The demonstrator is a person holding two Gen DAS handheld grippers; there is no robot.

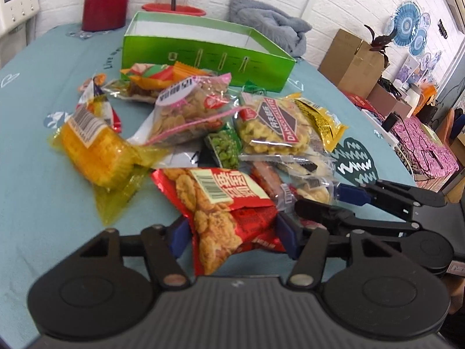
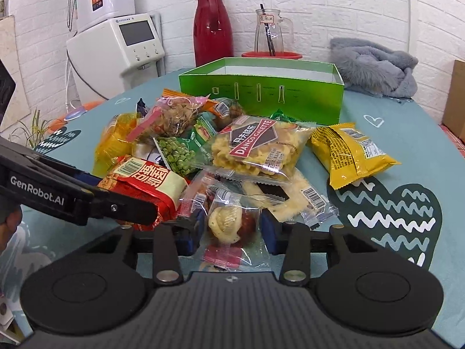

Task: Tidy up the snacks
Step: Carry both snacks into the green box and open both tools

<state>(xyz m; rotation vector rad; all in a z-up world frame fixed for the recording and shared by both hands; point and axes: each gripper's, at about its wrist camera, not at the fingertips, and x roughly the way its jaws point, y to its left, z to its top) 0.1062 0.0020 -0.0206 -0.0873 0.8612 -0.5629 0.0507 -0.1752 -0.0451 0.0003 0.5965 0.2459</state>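
Your left gripper (image 1: 234, 237) clamps the red snack bag (image 1: 223, 209), its long axis running toward 11 o'clock; your right gripper (image 2: 231, 232) straddles the clear-wrapped pastry (image 2: 225, 222), contact uncertain. The green box (image 2: 261, 99) lies at 12 o'clock beyond the pile, roughly equidistant from both hands.

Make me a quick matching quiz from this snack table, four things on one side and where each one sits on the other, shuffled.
Things:
1. red snack bag
2. clear pastry packet
3. green box
4. yellow bag

Places:
A. behind the snack pile, open top
B. between the left gripper's fingers
C. between the right gripper's fingers
D. at the pile's right edge

Pairs: 1-B, 2-C, 3-A, 4-D
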